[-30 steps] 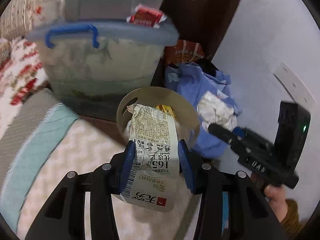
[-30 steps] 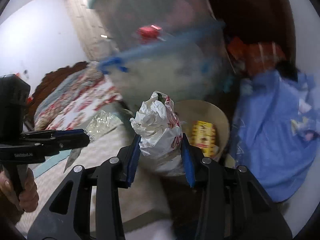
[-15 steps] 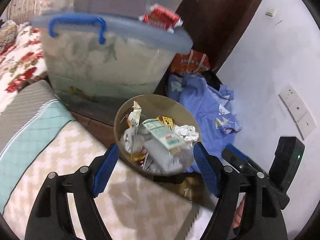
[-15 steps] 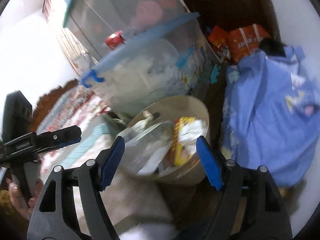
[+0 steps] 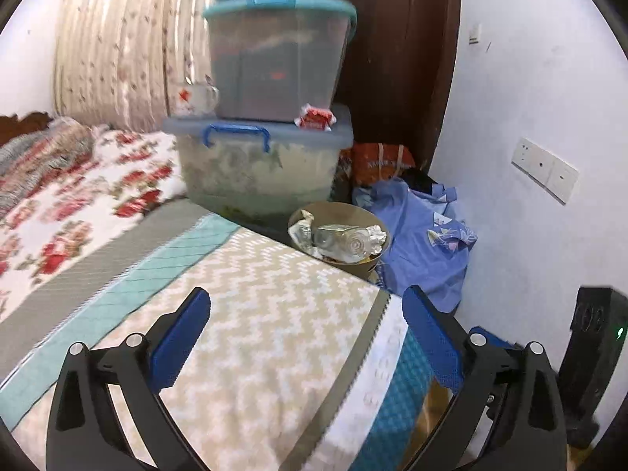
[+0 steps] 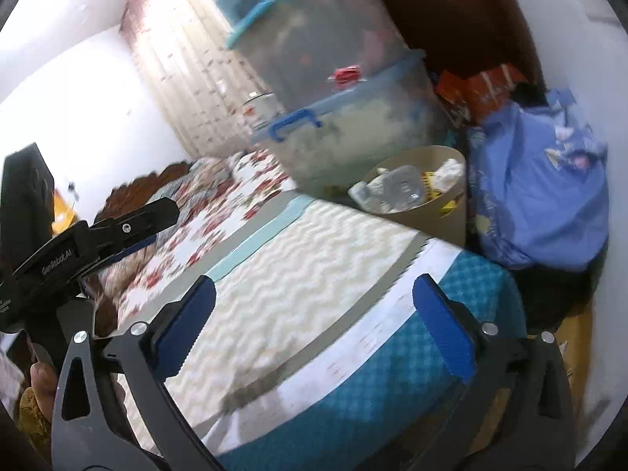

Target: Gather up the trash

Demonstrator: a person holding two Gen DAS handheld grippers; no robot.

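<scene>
A tan round trash bin stands on the floor past the bed's far corner, filled with crumpled wrappers and a clear plastic bottle. It also shows in the right wrist view. My left gripper is open and empty, held over the zigzag bedspread, well back from the bin. My right gripper is open and empty above the bed's teal corner. The left gripper's body shows at the left of the right wrist view.
Two stacked clear storage tubs stand behind the bin, a red packet on the lower lid. A blue cloth bundle and orange bags lie right of the bin by the white wall. A floral quilt covers the bed.
Both grippers opened and dropped their trash into the bin: the printed wrapper from the left, the crumpled white bag from the right. Both then pulled back and up over the bed.
</scene>
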